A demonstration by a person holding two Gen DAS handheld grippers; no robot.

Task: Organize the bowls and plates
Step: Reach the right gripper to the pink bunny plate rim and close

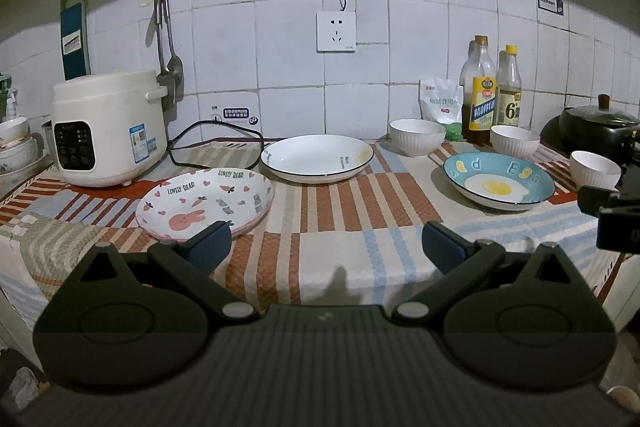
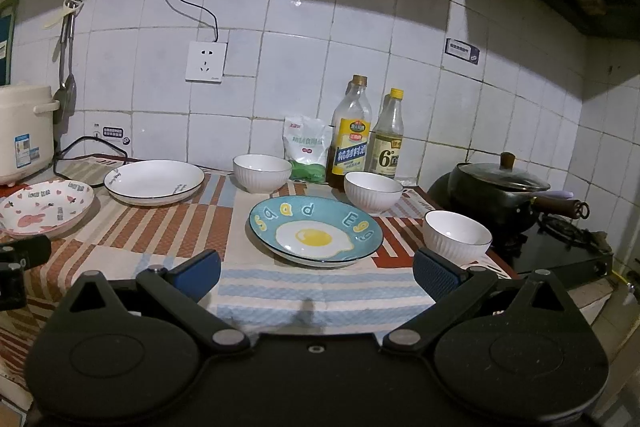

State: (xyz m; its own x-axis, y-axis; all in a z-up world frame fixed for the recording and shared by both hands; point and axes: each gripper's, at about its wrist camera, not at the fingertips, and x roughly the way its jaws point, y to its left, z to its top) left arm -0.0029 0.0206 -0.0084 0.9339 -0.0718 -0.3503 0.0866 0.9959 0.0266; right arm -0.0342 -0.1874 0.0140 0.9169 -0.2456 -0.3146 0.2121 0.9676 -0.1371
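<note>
Plates: 3 on the striped cloth (image 1: pixel 340 211), well apart.
Pink plate (image 1: pixel 204 201): rabbit, hearts, "LOVELY BEAR"; near the rice cooker (image 1: pixel 108 127).
White plate (image 1: pixel 318 157): dark rim, at the middle back.
Blue plate (image 2: pixel 316 229): fried-egg picture, letters "Egg" legible.
Bowls: 3 white ribbed ones, (image 2: pixel 262 171), (image 2: pixel 373 191), (image 2: pixel 457 237), ringing the blue plate's far and right sides.
Bottles: 2, yellow-labelled (image 2: pixel 352 135) and one marked "6" (image 2: pixel 390 137).
Left gripper (image 1: pixel 326 243): fingers spread, empty, before the pink plate.
Right gripper (image 2: pixel 316 273): fingers spread, empty, before the blue plate.

Three plates: bunny (image 1: pixel 204 201), white (image 1: pixel 317 157), egg (image 2: pixel 316 231); three white bowls (image 2: pixel 262 171) upright, apart on cloth.
</note>
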